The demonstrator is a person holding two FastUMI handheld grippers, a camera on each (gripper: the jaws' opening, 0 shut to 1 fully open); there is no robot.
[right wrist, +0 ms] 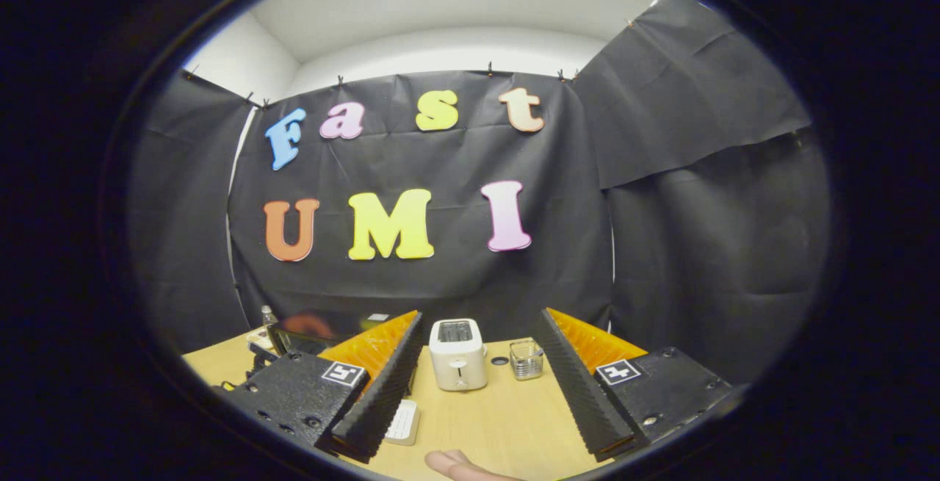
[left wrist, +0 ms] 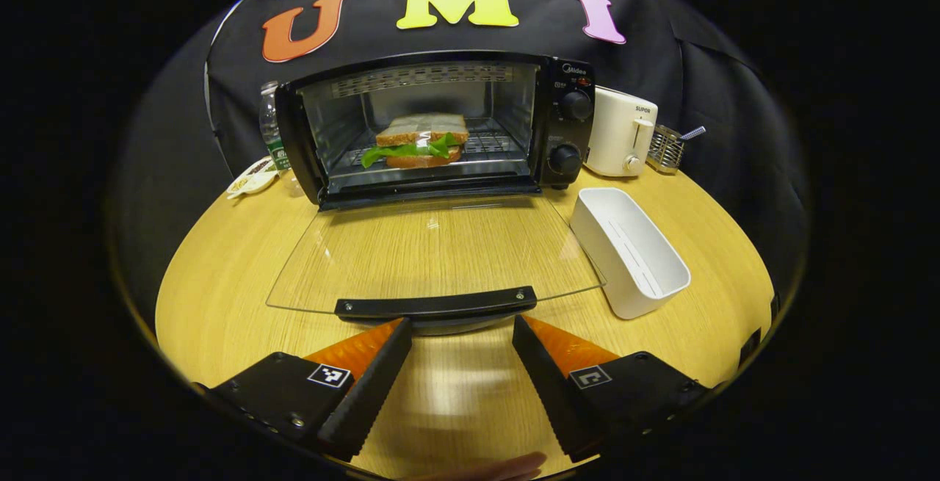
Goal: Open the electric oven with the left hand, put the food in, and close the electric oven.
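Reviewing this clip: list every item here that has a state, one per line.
Oven door: fully open, lying flat.
Sandwich: inside the oven, on the rack.
White bin: empty, upright on the table.
Toaster: upright, nothing visible in its slot.
Left gripper: open, holding nothing.
Right gripper: open, holding nothing.

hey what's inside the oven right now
A sandwich with green lettuce sits on the wire rack inside the open electric oven. The rack beneath the sandwich is covered, so nothing under it can be checked.
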